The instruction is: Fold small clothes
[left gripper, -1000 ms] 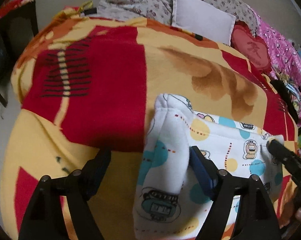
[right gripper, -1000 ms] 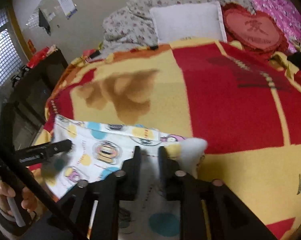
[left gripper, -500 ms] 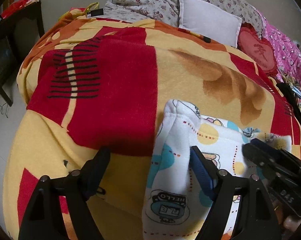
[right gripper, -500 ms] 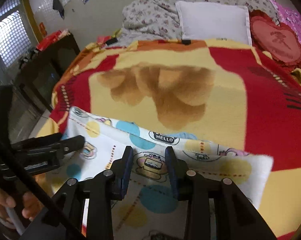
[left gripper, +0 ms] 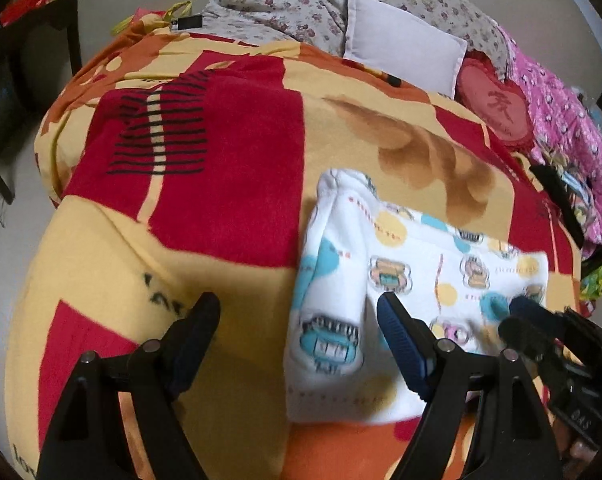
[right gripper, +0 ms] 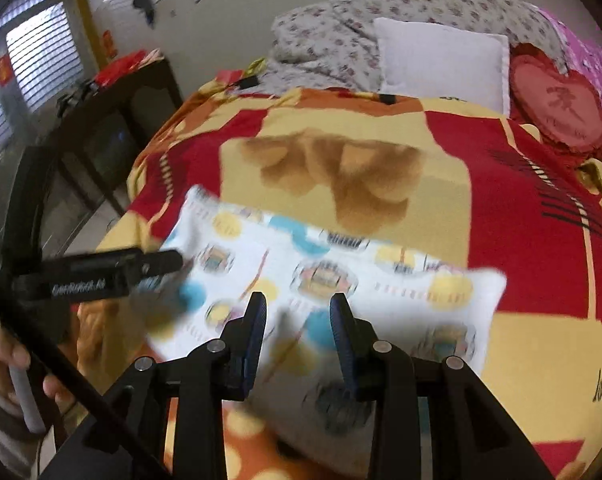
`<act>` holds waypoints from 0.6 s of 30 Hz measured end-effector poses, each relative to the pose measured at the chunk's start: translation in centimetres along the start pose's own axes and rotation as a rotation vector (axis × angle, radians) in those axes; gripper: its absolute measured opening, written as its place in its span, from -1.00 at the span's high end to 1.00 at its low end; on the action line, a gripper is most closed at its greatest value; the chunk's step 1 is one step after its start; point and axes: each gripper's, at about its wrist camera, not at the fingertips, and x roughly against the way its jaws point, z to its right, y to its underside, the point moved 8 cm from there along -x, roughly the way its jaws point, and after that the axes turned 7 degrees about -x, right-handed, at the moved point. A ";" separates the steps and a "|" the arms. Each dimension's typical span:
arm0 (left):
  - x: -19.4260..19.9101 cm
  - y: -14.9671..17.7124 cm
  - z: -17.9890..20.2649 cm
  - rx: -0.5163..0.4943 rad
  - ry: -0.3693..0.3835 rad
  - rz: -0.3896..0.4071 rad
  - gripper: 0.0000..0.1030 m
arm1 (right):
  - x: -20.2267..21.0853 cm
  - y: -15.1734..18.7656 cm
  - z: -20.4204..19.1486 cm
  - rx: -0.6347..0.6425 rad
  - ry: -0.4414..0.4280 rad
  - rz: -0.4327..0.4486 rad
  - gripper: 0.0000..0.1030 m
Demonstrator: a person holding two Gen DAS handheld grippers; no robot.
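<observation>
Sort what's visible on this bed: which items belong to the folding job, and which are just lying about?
Part of the job:
- printed white garment
- left gripper, open
- right gripper, open
- yellow and red blanket, the folding surface

Just lying about:
- white pillow
- floral quilt
- red heart cushion
- pink patterned bedding
- dark side table

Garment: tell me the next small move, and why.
Probably lower the left gripper and close on the garment's left end, for the next fold. Its jaws stand open over that end, the right gripper is open too, and the garment lies loose on the blanket.
</observation>
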 end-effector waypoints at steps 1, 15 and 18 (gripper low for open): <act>0.1 0.3 0.0 -0.002 -0.007 -0.003 -0.55 | 0.1 0.6 -0.2 0.004 -0.005 -0.010 0.30; 0.1 2.9 -0.4 0.130 0.133 -0.037 -0.63 | 0.3 1.4 -1.0 0.062 0.050 0.019 0.31; 0.0 3.1 -0.4 0.171 0.154 -0.036 -0.63 | -0.3 0.5 -1.0 0.096 0.077 0.024 0.50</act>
